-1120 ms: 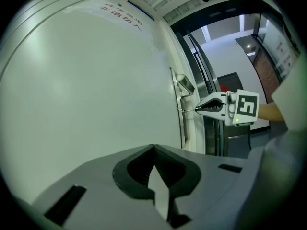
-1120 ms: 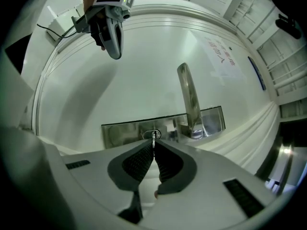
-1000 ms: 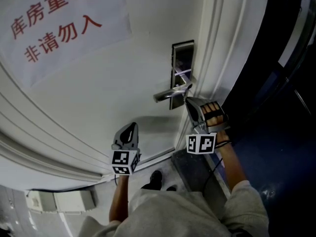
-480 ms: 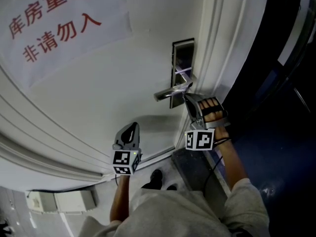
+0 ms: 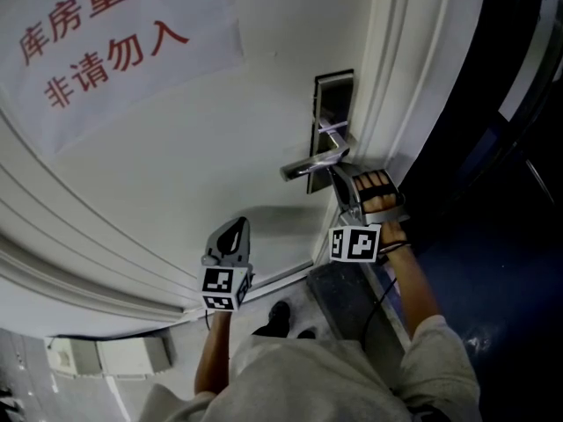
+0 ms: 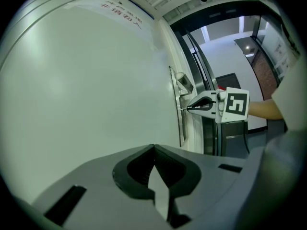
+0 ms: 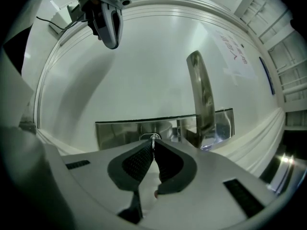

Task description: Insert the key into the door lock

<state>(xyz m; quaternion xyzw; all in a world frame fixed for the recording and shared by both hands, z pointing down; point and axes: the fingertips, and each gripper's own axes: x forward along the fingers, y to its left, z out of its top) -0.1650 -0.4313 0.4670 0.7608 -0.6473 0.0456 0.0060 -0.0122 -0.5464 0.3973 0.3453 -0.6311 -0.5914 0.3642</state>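
Note:
A steel lock plate with a lever handle is set in the white door. My right gripper is just under the handle, shut on a small metal key. The key's tip is at the keyhole in the lock plate; how deep it sits I cannot tell. The handle is just right of the jaws. My left gripper hovers lower left by the bare door, shut and holding nothing. From there the right gripper shows pointing at the plate.
A paper sign with red characters is stuck on the door's upper left. The white door frame runs right of the lock, with a dark opening beyond it. The person's shoes stand on the floor below.
The right gripper has edged slightly towards the lock plate and rolled a little. The left gripper has stayed where it was.

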